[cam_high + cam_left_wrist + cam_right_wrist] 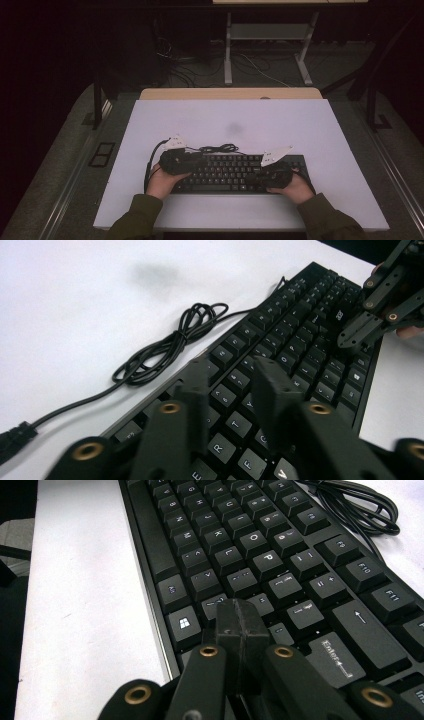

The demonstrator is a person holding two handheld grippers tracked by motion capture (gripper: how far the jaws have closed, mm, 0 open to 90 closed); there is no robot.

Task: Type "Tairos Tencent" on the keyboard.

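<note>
A black keyboard (235, 172) lies near the front of the white table (230, 120), with its black cable (220, 148) bundled in a loose coil just behind it. My left gripper (201, 160) hovers over the keyboard's left end. In the left gripper view its jaws (232, 377) stand a key or two apart above the letter keys (235, 422), with nothing pinched between them. My right gripper (253, 176) is over the right part of the keyboard. Its jaws (241, 611) are pressed together, tips down among the keys (260, 570) beside the Windows key (183, 623).
The coiled cable (175, 342) runs off to a plug (15, 437) at the left. A wooden strip (230, 93) edges the table's far side. Beyond it are a metal stand (270, 45) and loose floor cables (185, 70). Green sleeves (137, 217) enter from the bottom.
</note>
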